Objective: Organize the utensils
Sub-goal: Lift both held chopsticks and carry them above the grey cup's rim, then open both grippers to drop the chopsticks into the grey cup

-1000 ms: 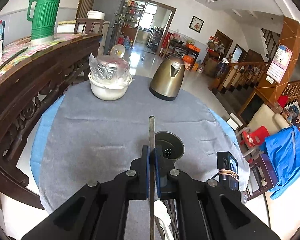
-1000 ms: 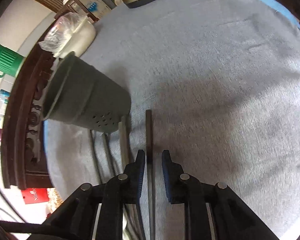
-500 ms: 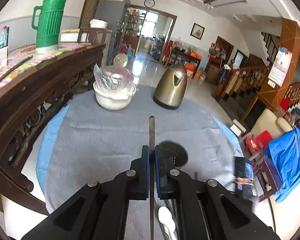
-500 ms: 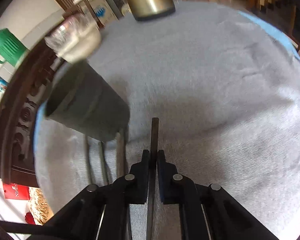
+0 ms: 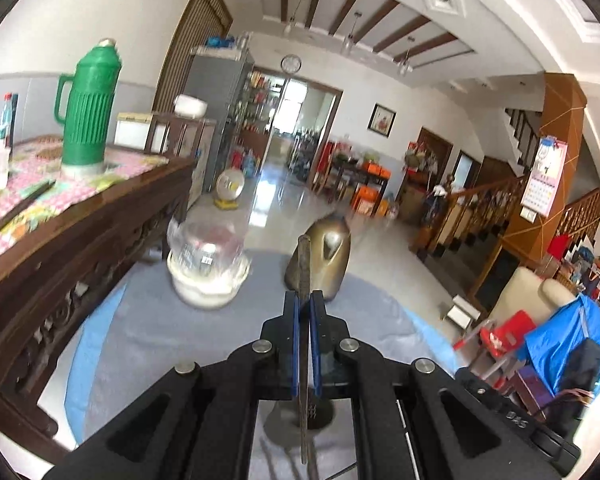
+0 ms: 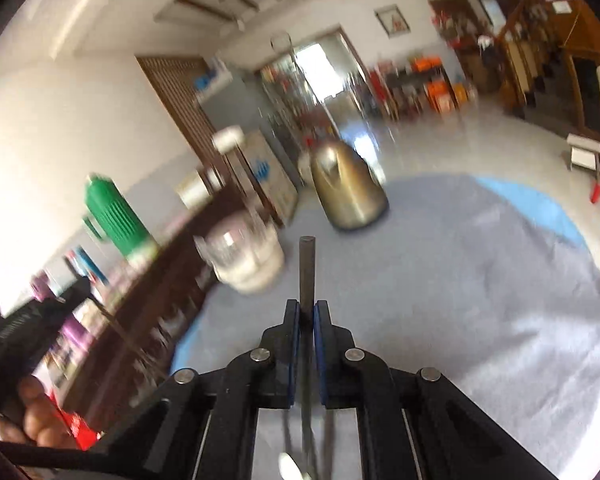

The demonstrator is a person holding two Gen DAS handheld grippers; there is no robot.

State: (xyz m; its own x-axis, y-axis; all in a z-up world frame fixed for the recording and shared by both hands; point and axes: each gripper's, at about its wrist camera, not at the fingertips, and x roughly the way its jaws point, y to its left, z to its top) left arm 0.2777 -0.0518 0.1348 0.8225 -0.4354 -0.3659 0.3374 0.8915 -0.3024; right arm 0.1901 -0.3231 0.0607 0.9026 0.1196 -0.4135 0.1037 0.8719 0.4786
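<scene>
My left gripper point(image 5: 304, 308) is shut on a flat metal utensil handle point(image 5: 303, 264) that sticks up past the fingertips. It is held above the grey cloth. The dark grey utensil holder point(image 5: 300, 420) shows below, between the fingers. My right gripper point(image 6: 307, 316) is shut on a dark metal utensil handle point(image 6: 307, 268), lifted above the cloth and pointing at the far side of the table. More utensils point(image 6: 296, 464) lie blurred under the right gripper. The left gripper and hand show at the left edge of the right wrist view point(image 6: 24, 344).
A bronze kettle point(image 5: 324, 258) and a white bowl with a plastic-wrapped item point(image 5: 208, 268) stand at the table's far side; both also show in the right wrist view. A dark wooden sideboard point(image 5: 72, 240) with a green thermos point(image 5: 90, 104) is on the left.
Both grippers have lifted and tilted up, so the views now look across the room. The right gripper closed on its utensil and raised it off the cloth. The holder dropped below the left gripper.
</scene>
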